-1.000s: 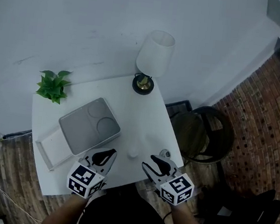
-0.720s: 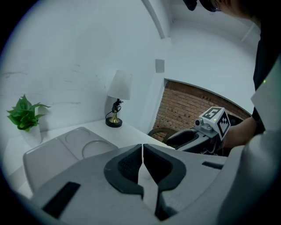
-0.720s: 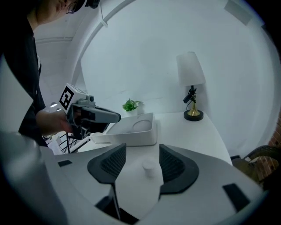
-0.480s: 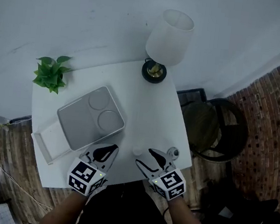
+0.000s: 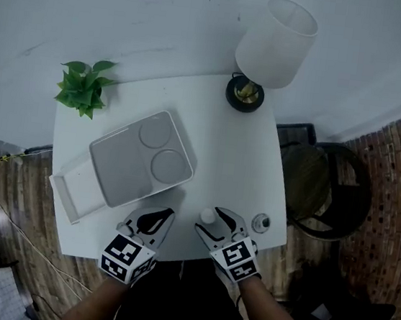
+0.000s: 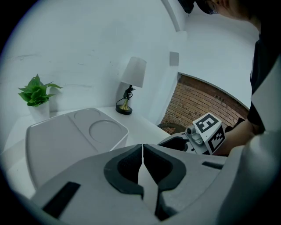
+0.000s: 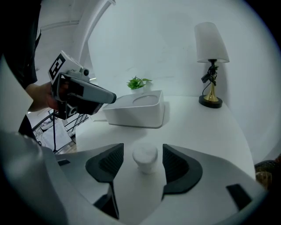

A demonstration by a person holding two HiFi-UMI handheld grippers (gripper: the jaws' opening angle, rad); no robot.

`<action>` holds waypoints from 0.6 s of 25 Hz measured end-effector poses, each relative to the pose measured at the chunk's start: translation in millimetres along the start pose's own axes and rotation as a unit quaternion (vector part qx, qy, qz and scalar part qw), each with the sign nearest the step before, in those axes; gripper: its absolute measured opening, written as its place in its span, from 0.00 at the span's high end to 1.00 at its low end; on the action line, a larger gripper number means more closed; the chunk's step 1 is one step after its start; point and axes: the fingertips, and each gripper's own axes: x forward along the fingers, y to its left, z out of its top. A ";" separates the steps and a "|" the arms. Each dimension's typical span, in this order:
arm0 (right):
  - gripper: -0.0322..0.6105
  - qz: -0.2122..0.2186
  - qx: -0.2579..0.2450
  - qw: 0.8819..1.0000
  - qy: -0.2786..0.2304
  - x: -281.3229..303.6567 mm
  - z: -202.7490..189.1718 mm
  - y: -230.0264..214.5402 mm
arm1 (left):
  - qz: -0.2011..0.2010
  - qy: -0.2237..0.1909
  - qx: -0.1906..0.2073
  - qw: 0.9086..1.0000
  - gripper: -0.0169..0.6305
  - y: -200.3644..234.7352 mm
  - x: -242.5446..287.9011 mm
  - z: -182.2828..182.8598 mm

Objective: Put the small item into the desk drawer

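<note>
The desk is white and stands against a white wall. At its back right corner stands a lamp with a white shade and a dark round base. At the back left stands a small green plant. A flat box with a grey top lies slantwise on the left half of the desk, with two round hollows in the end nearer the lamp. A shallow white drawer juts out from under the box's other end, toward the desk's left front corner.

The item, a small white cylinder, stands upright on the desk near the front edge. It is right of the box's near corner and well apart from the drawer. The right gripper is open and its jaws have just been opening. The item stands between them with a gap on each side, so neither pad touches it. Just right of this gripper, near the desk's right edge, lies a small round silvery thing.

The left gripper is closed, its jaws meeting at the tips with nothing between them. It is over the desk's front edge, just short of the box's near side, and points toward the box. The two grippers are side by side, near each other but apart.

Right of the desk a dark round seat stands on a brick-patterned floor.
</note>
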 end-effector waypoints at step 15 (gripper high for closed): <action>0.66 -0.013 -0.055 0.996 0.064 16.8 -7.5 -7.1 | 0.034 -0.019 -0.020 0.999 0.95 10.3 -21.0 7.6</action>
